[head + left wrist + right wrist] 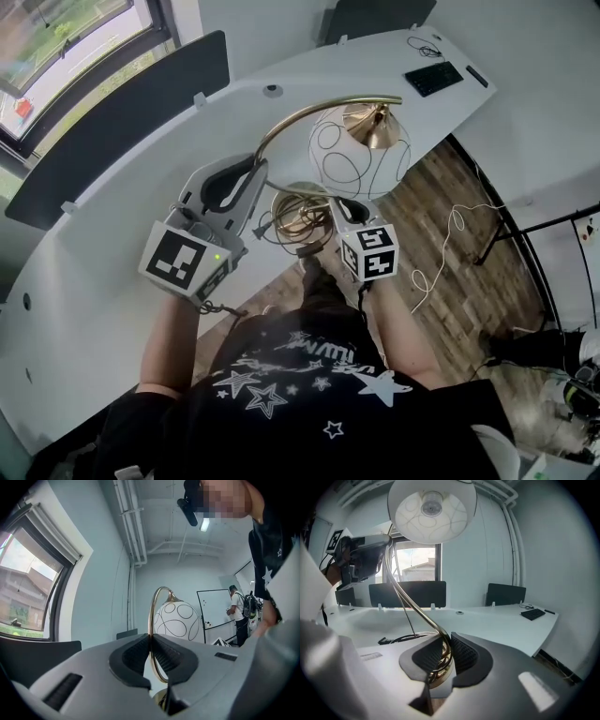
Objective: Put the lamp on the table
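Over the front edge of the curved white bench (112, 253), a lamp (359, 141) with a bowed brass stem and a white globe shade looped in black is held up in the air, off the bench top. The left tongs (255, 171) are clamped tight on the upper curve of the stem. The right tongs (343, 208) are closed on the stem's foot, just above the round brass base and its coiled black cord (281, 223).
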Available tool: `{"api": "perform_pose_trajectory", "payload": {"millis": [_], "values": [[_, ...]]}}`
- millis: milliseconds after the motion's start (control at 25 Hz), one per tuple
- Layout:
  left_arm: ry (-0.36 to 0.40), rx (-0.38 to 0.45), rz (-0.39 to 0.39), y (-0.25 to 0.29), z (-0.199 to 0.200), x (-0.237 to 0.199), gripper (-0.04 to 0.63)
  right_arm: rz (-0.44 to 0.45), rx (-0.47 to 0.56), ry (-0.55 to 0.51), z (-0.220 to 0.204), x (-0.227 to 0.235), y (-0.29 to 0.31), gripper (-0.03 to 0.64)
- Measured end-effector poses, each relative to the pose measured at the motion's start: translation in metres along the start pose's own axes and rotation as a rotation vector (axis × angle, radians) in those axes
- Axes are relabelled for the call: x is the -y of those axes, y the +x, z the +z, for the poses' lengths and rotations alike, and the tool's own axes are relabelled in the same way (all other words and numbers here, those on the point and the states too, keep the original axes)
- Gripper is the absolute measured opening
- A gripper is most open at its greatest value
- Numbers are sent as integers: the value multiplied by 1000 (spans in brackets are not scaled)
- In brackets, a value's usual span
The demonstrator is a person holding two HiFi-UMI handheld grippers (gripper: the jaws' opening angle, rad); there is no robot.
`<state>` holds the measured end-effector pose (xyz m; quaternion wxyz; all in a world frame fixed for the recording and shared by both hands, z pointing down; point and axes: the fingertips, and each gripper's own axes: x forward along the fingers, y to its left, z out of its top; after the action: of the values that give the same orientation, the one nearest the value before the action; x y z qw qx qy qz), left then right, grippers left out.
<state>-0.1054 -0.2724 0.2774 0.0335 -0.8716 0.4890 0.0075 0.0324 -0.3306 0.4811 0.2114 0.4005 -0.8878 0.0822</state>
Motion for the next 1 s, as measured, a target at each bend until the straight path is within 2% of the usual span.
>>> {"api": "perform_pose_trajectory", "payload": {"millis": [120, 360, 760, 1000], "values": [[1, -5, 38, 18, -5, -12, 32, 38, -4, -6, 4, 13, 21, 51], [8, -74, 95, 75, -12, -26, 32, 109, -33, -14, 17, 61, 62, 51], [21, -97, 193, 125, -24, -45, 31, 206, -36, -40, 28, 102, 115, 51], [21, -123, 285, 152, -27, -65, 31, 274, -41, -65, 38, 118, 150, 51]]}}
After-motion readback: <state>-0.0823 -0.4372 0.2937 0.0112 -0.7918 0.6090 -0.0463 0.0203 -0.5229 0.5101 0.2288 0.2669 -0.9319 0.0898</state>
